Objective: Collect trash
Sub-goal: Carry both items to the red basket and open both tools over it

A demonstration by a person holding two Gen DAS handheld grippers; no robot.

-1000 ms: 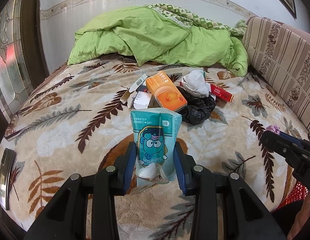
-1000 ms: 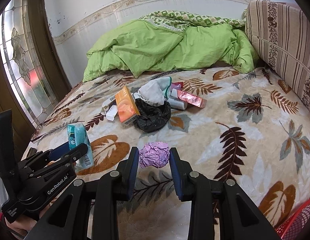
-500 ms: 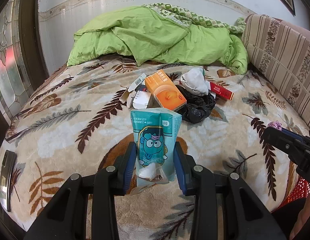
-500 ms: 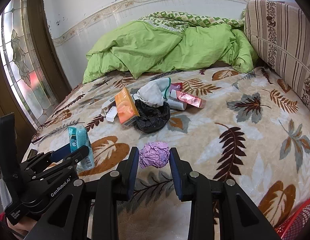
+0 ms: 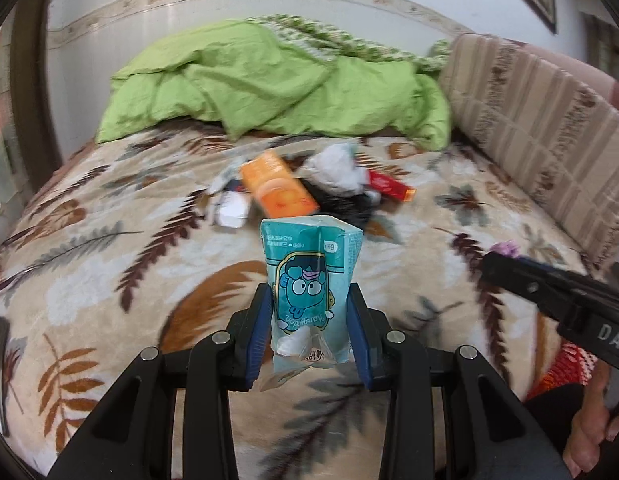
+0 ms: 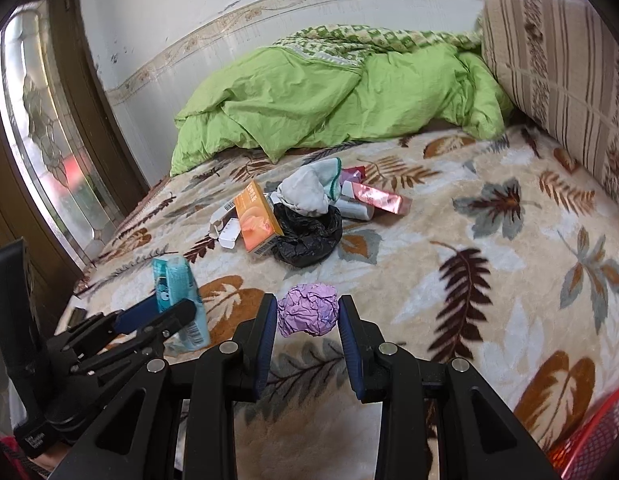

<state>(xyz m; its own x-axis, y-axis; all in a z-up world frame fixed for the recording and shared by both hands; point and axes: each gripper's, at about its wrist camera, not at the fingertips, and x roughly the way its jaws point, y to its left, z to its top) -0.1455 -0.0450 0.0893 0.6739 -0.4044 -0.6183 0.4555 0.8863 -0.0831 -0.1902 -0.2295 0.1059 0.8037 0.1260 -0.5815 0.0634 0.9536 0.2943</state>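
My left gripper (image 5: pixel 309 316) is shut on a teal cartoon packet (image 5: pixel 309 276) and holds it upright above the bed; it also shows in the right wrist view (image 6: pixel 177 292). My right gripper (image 6: pixel 308 314) is shut on a crumpled purple paper ball (image 6: pixel 307 314), whose tip shows in the left wrist view (image 5: pixel 505 247). A trash pile lies mid-bed: an orange box (image 6: pixel 255 216), a black plastic bag (image 6: pixel 305 236), a white cloth (image 6: pixel 309 192), a pink-red box (image 6: pixel 379 199) and small white boxes (image 6: pixel 227 236).
A leaf-patterned blanket (image 6: pixel 489 280) covers the bed. A green duvet (image 6: pixel 329 100) is heaped at the far end. A striped cushion (image 6: pixel 561 72) lines the right side. A red mesh basket (image 6: pixel 593 440) is at bottom right. A glass door (image 6: pixel 41 152) stands left.
Both grippers have lifted slightly and shifted with their loads still held; the left wrist view is now motion-blurred. The trash pile has not moved.
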